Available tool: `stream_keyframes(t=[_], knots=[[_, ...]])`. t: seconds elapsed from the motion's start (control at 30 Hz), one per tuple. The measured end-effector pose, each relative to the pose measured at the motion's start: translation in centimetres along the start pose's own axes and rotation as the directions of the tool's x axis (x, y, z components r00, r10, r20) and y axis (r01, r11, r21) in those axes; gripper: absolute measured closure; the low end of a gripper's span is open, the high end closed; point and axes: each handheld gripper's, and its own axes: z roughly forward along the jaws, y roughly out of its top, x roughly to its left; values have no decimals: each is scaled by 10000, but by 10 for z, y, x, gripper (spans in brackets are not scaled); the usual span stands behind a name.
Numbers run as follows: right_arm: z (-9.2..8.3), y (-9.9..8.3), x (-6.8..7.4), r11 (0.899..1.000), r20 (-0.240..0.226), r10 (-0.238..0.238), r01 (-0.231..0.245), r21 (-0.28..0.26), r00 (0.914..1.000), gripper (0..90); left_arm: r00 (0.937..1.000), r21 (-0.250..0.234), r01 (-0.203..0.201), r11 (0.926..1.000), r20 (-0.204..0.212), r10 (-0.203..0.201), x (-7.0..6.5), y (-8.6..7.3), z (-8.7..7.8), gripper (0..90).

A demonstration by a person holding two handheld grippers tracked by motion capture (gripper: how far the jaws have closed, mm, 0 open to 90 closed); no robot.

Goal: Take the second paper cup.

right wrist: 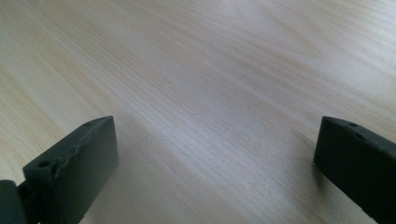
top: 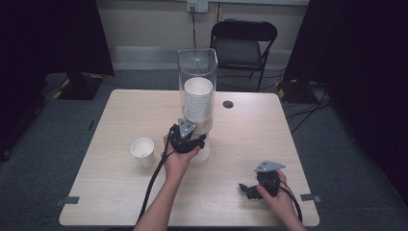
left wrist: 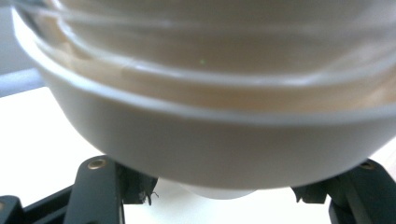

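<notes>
While the bottom paper cup [top: 201, 153] under the clear dispenser [top: 197, 72] is clamped by the left gripper [top: 192, 143], a downward pull is required next; the right gripper [top: 246, 189] is rested wide open on the table [top: 120, 192].

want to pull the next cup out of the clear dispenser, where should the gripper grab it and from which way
Grip the bottom cup on the tapered wall that sticks out below the clear dispenser, coming in level from the person's side, as the left gripper does now. The tube covers the stack above, so only that lower part is free, and a downward pull should release it.
</notes>
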Motion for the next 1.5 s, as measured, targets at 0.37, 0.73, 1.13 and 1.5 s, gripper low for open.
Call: stream_keyframes(t=[0.37, 0.73, 1.13, 1.5], knots=[[0, 0, 0, 10000, -2, -3, 3, -3, 10000, 0, 9999, -16, 89, 10000, -67, -89, -2, -1, 0, 362], [0, 0, 0, 10000, -1, -1, 1, 0, 10000, 0, 9999, -41, 4, 10000, -141, -5, -3, -2, -1, 362], [0, 0, 0, 10000, -4, -3, 3, -1, 10000, 0, 9992, 314, -254, 9992, -312, 264, -3, -7, 0, 363], [0, 0, 0, 10000, 4, 7, -7, 6, 10000, 0, 9994, 2677, -335, 9629, 175, 299, -4, -60, 0, 368]])
